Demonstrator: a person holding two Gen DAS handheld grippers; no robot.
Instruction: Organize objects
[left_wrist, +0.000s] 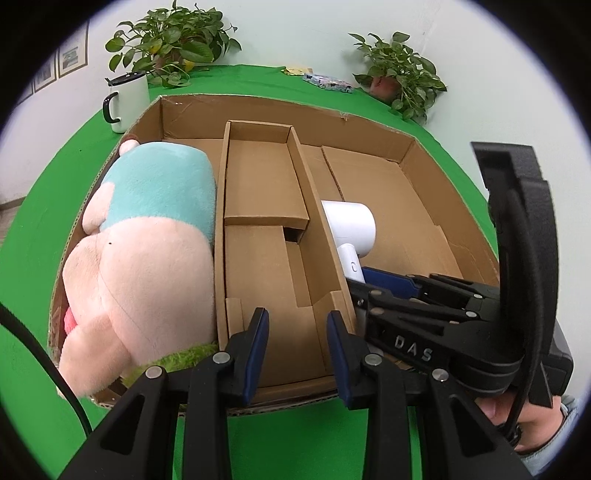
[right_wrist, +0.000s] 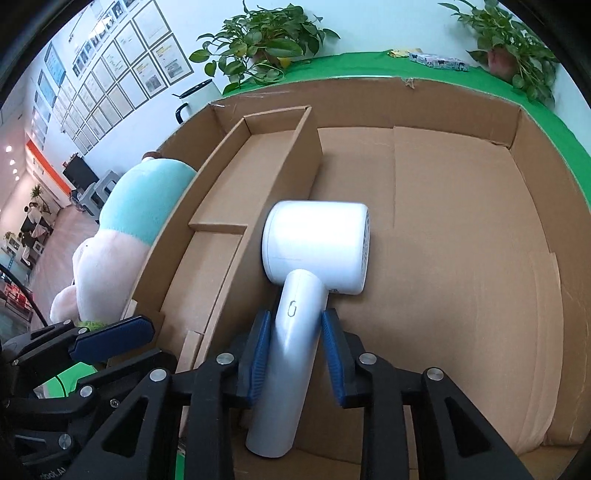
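A large cardboard box (left_wrist: 369, 125) lies on the green table, with a narrow cardboard divider tray (left_wrist: 266, 177) in its middle. A pink and teal plush toy (left_wrist: 147, 236) fills the left section. A white hair dryer (right_wrist: 314, 247) lies in the right section and also shows in the left wrist view (left_wrist: 351, 225). My right gripper (right_wrist: 295, 347) has its pads on both sides of the dryer's handle, with small gaps visible. My left gripper (left_wrist: 297, 350) is open and empty over the near end of the divider tray.
A white mug (left_wrist: 127, 101) with a black handle stands left of the box. Two potted plants (left_wrist: 173, 40) (left_wrist: 399, 74) and small packets (left_wrist: 328, 81) sit at the table's far edge. A black cable (left_wrist: 44, 358) hangs at the near left.
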